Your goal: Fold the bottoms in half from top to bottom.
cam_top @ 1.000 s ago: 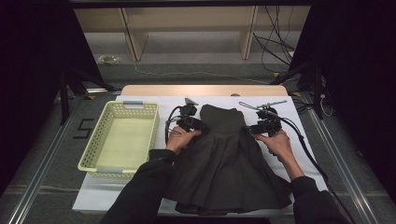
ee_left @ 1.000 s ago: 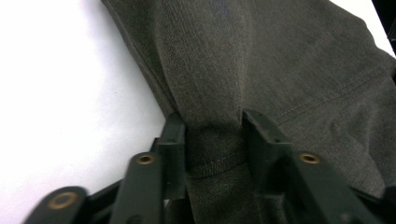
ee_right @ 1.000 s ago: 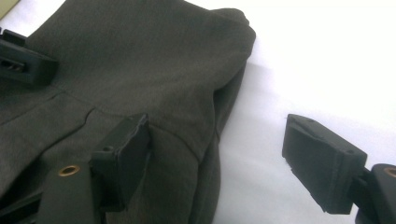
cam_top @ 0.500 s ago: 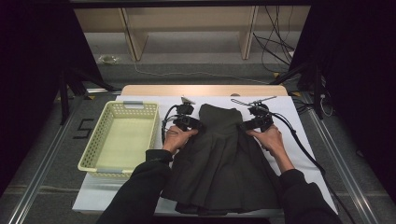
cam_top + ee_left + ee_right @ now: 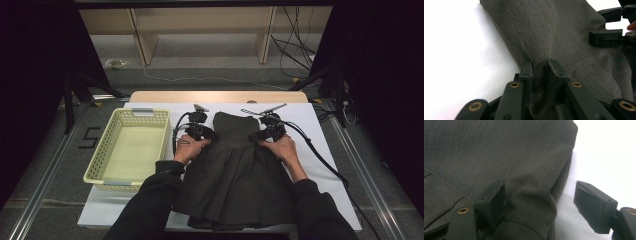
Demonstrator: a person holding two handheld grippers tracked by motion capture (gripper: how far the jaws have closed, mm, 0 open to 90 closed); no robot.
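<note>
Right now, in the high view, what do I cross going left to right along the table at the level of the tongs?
Yellow basket → left tongs → dark pleated garment → right tongs → black cable trailing off over the white table cover.

From above our side of the table (image 5: 320, 125) we look forward and down, taking in the whole top, the basket (image 5: 131, 150) at nine o'clock and shelving beyond at twelve. Our left gripper (image 5: 539, 68) carries a camera that sits very close to the cloth, facing along its jaws across the garment (image 5: 554, 32) toward the right gripper (image 5: 610, 26) at two o'clock. The right gripper's own camera is just as close, facing the garment's edge and white tabletop. All three views share the garment's narrow upper part.
</note>
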